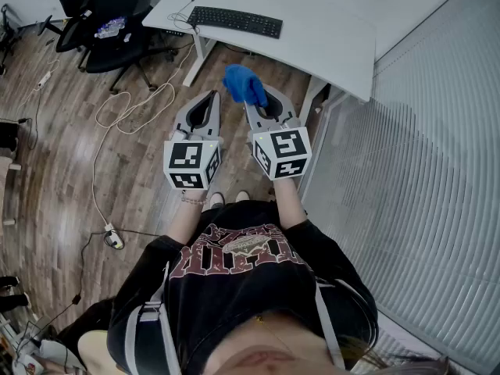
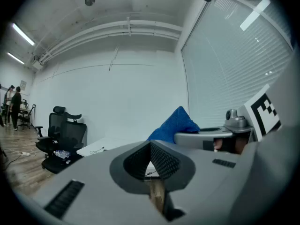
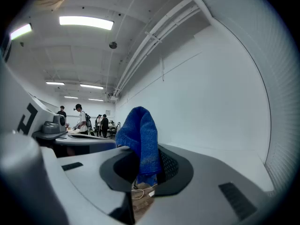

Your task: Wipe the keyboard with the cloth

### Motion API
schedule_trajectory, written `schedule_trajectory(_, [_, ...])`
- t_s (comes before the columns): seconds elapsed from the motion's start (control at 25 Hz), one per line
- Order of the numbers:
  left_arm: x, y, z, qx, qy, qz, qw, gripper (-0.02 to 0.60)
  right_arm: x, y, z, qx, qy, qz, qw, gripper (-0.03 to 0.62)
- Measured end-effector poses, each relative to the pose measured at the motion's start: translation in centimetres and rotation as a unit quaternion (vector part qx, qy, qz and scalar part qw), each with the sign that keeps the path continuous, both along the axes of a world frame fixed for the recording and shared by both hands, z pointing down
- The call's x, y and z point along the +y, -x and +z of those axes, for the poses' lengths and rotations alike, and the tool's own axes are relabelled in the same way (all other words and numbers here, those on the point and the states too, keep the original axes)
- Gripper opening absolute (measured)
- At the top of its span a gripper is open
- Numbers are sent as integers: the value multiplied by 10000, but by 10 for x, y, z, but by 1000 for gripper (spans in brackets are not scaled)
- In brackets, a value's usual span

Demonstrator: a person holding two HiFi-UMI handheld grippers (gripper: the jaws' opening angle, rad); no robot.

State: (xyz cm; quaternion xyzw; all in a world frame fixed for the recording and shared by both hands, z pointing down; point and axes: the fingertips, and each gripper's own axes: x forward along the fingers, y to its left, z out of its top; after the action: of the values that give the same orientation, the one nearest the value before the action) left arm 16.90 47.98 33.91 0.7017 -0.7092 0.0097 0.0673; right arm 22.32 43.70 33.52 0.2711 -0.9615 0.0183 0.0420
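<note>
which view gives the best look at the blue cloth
The right gripper view: the blue cloth stands at the centre, pinched between the right gripper's jaws. The head view shows it as a small bunch at that gripper's tip; the left gripper view shows only part of it, past the right gripper.

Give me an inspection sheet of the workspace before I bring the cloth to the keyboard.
Surface: white desk, ahead of the person.
Job's things: black keyboard lies on the desk; blue cloth is off it, in the right gripper.
Clutter: small item on the office chair seat.
Grippers: left gripper shut, empty; right gripper shut on the cloth.
Cables: white cable loops over the wood floor.
Surroundings: blinds at right.
</note>
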Motion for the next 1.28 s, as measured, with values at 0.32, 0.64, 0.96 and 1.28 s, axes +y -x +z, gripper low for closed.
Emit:
schedule_trajectory(0.32, [-15,-6,2,-14,6,6,10000,34,-12,0,2,-30,9,-71,10000,64])
schedule_trajectory(0.64, [-29,-24,4,-23,30,8,10000,34,-24,-17,5,-33,45,-82,10000,64])
schedule_trajectory(0.96, [-45,-30,15,39,102,-72,9999,34,-41,-29,11,-93,119,-90,9998,64])
schedule_trajectory(1.28, [-83,-1,23,54,151,-110,9998,34,-76,0,18,-73,123,-104,9998,64])
